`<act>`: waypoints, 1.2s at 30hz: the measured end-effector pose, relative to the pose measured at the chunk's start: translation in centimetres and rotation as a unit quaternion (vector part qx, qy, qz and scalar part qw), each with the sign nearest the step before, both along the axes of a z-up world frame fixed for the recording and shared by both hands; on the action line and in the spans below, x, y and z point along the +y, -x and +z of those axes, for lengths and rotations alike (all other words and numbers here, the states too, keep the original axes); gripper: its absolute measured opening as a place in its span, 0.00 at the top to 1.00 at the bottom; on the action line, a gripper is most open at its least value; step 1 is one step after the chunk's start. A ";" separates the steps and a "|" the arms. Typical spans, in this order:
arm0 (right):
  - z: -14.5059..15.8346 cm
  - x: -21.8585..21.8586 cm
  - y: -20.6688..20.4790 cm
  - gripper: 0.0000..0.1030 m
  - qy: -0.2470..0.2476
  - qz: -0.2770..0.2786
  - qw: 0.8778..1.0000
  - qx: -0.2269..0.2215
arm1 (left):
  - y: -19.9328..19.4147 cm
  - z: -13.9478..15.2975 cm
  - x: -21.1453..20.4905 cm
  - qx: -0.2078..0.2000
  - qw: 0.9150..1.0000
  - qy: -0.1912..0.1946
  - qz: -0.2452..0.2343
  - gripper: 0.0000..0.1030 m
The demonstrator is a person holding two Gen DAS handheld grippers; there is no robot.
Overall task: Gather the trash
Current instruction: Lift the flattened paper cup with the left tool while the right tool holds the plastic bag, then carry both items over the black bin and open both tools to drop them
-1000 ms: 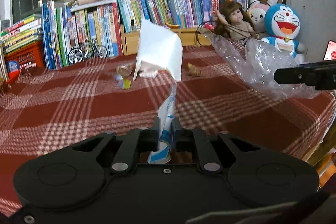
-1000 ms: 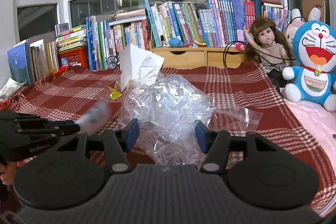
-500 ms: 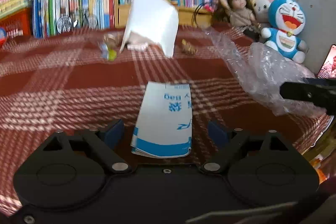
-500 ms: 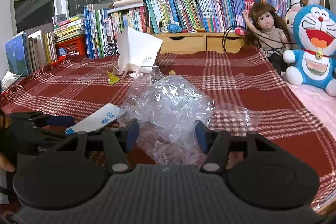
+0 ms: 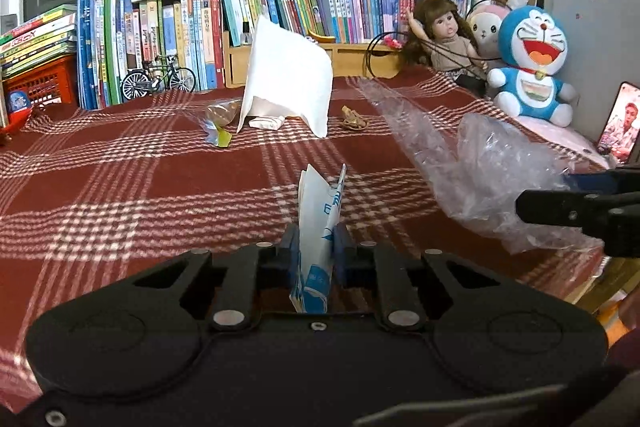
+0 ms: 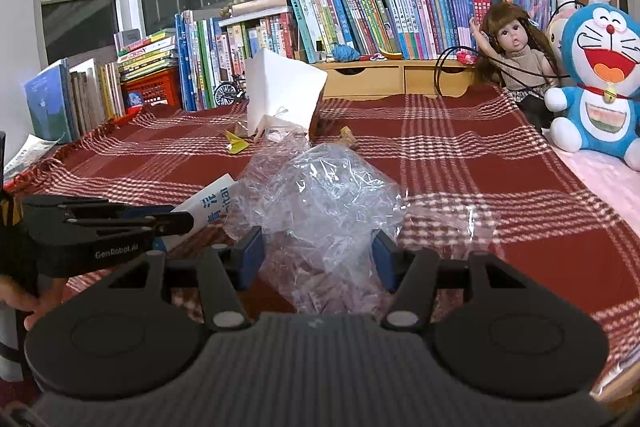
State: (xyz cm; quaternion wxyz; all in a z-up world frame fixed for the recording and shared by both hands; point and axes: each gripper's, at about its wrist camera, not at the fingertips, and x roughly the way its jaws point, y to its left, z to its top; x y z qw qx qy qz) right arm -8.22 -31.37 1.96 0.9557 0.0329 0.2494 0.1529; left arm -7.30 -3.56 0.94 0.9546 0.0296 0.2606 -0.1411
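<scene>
Left wrist cam: left tool [image 5: 314, 251] has just been closing, now clamped on a white-and-blue paper packet [image 5: 320, 223] standing upright btwn its pads, above the plaid-covered counter [image 5: 120, 187]. Right tool [image 6: 318, 257] grips a clear plastic bag [image 6: 320, 195], w/ nothing visible inside. Candy wrappers [image 5: 218, 137] sit farther back by a white paper bag [image 5: 286, 75].

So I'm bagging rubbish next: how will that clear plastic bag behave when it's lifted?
The clear bag looks crumpled and thin, so it will probably sag and fold rather than hold shape. It seems very light, likely to drift or shift at a touch. Its glossy film may slip between the right hand-held gripper pads unless bunched.
</scene>
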 end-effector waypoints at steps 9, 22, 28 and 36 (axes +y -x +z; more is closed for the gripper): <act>-0.5 1.1 4.7 0.41 -0.007 0.015 1.000 0.013 | 7.9 0.4 0.8 -0.017 1.000 0.005 -0.005 0.84; -4.0 3.0 12.2 0.41 0.014 0.057 0.995 0.085 | 16.4 -3.5 2.3 0.052 0.999 -0.011 0.004 0.84; -7.0 4.6 13.5 0.42 0.055 0.098 0.984 0.135 | 17.2 -7.8 1.7 0.116 0.992 -0.046 -0.003 0.84; -12.0 6.7 10.9 0.41 0.087 0.149 0.956 0.238 | 15.2 -14.2 1.5 0.215 0.974 -0.074 0.008 0.84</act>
